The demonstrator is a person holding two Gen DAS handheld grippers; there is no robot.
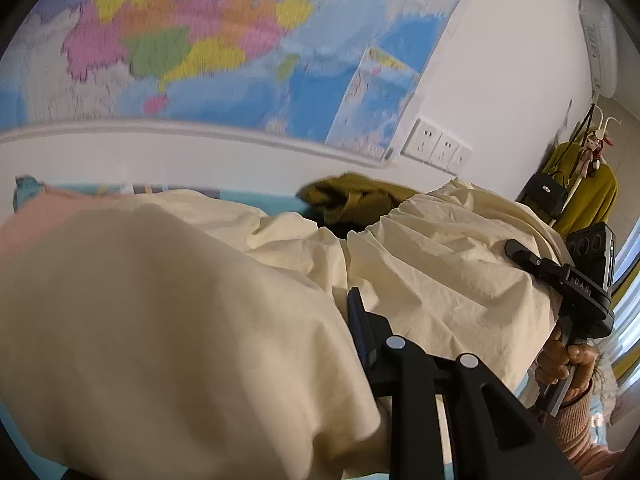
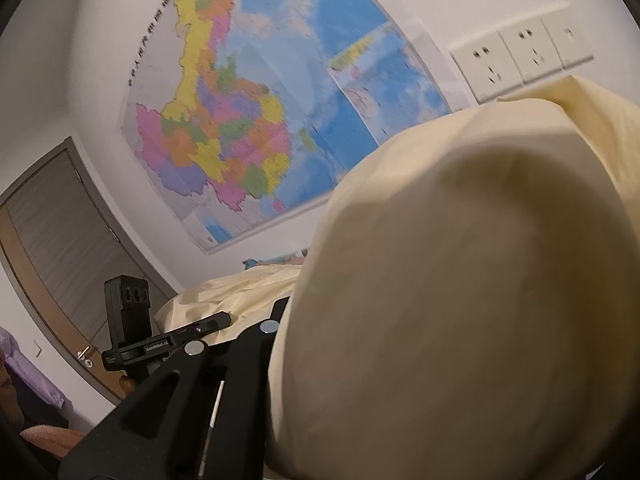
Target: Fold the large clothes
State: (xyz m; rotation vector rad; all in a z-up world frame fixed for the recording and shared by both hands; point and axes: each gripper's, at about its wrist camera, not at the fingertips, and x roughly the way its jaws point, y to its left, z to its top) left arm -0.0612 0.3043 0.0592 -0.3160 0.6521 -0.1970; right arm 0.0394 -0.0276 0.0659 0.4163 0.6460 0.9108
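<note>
Early stage, no fold yet visible: cream garment bunched and draped over both claws, left gripper and right gripper each pinching its cloth, olive garment beyond, unfolded.

Garment drapes between both claws; map behind.

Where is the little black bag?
In the left wrist view the black bag hangs far right on a coat rack, in front of a mustard-yellow garment, past the cream cloth and below the wall sockets.
</note>
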